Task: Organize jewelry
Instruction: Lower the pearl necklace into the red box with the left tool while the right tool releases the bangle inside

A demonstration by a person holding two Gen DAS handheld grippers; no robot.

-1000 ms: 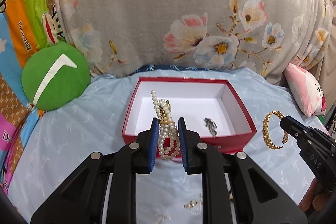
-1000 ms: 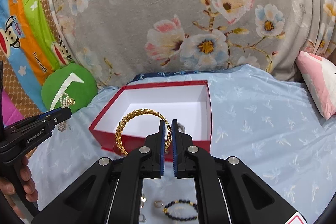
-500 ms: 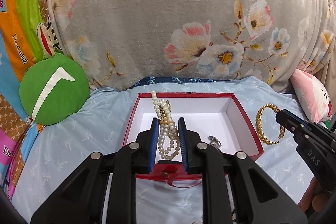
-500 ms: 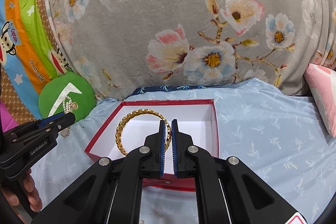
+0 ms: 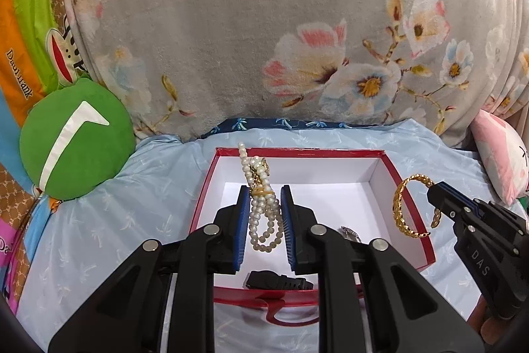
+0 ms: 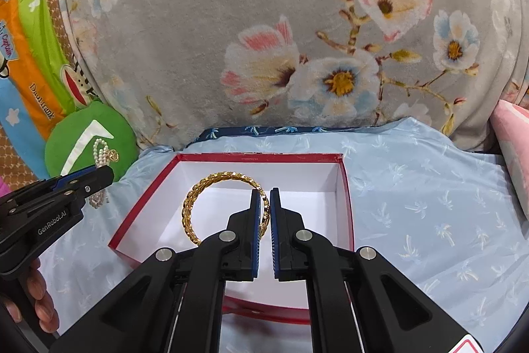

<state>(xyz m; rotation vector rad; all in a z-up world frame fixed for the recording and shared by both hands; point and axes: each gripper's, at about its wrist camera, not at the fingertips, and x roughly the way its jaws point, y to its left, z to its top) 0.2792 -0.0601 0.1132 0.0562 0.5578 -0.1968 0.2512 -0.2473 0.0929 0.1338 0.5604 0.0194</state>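
Note:
My left gripper (image 5: 264, 197) is shut on a white pearl bracelet (image 5: 261, 207) with a gold clasp and holds it over the open red box (image 5: 297, 151) with its white inside. My right gripper (image 6: 263, 197) is shut on a gold chain bangle (image 6: 198, 204) and holds it over the same box (image 6: 258, 156). In the left wrist view the bangle (image 5: 401, 211) hangs over the box's right wall. A silver piece (image 5: 348, 232) and a black strap (image 5: 277, 280) lie in the box. The pearls show at the left of the right wrist view (image 6: 101, 154).
The box sits on a light blue sheet (image 6: 413, 194). A grey floral blanket (image 5: 264, 22) rises behind it. A green round cushion (image 5: 76, 141) lies at the left and a pink pillow (image 5: 499, 154) at the right.
Both grippers have moved forward with their jewelry, from in front of the box to over its inside. The loose pieces on the sheet in front have dropped out of view.

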